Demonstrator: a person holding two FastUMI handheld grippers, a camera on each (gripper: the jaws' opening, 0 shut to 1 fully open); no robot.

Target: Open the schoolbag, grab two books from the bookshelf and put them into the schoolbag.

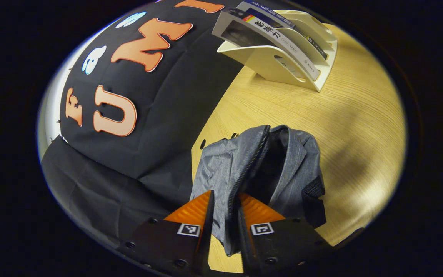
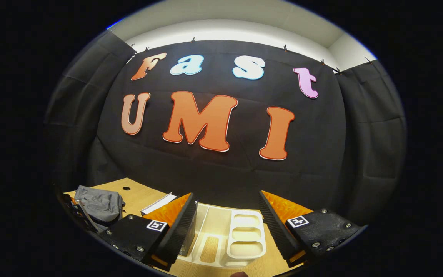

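In the left gripper view the grey schoolbag [image 1: 283, 161] lies on the wooden table [image 1: 360, 115] with its zip undone and its dark inside showing. My left gripper [image 1: 225, 197] is shut on the bag's zipped edge, and fabric hangs down between the fingers. Farther off stands the white bookshelf [image 1: 283, 61], where several books [image 1: 267, 30] lean in its slots. In the right gripper view my right gripper [image 2: 227, 196] is open just above the bookshelf [image 2: 240, 234], nothing between its fingers. A book [image 2: 158, 204] pokes out left of it. The schoolbag [image 2: 100, 204] sits at lower left.
The black cloth wall [image 2: 221, 169] rises right behind the table and the bookshelf. A small round hole [image 2: 126, 188] is in the tabletop near the bag. Bare tabletop [image 1: 360, 161] lies to the right of the bag in the left gripper view.
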